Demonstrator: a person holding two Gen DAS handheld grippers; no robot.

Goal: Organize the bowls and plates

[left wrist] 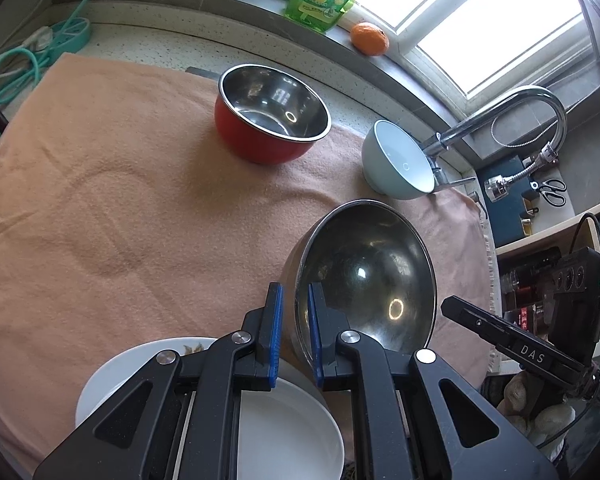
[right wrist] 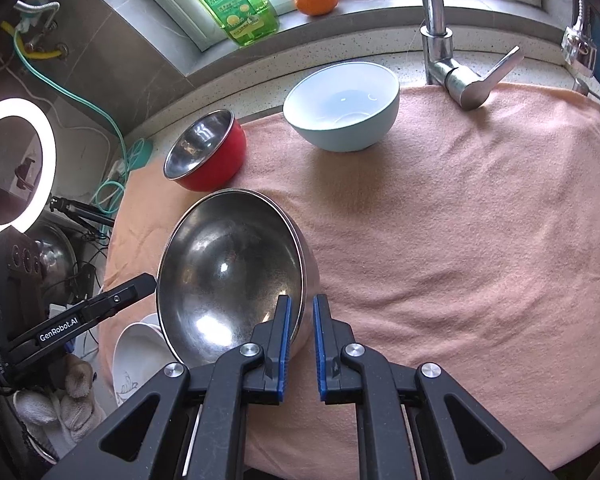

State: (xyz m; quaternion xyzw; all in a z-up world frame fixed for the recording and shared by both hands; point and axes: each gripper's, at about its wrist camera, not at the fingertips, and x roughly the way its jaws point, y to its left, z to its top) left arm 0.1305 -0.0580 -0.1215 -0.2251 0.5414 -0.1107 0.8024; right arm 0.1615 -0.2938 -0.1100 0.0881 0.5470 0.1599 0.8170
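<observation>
Left claw (left wrist: pixel 296 332) clamped on steel bowl (left wrist: pixel 364 276) rim. Right claw (right wrist: pixel 301 344) clamped on opposite rim. Tilted above white plate (left wrist: pixel 284 432) on towel (left wrist: pixel 120 200).

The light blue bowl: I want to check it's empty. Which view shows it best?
The right wrist view: the light blue bowl sits whole, its interior open to the camera. In the left wrist view it is smaller, and the faucet covers part of its rim.
</observation>
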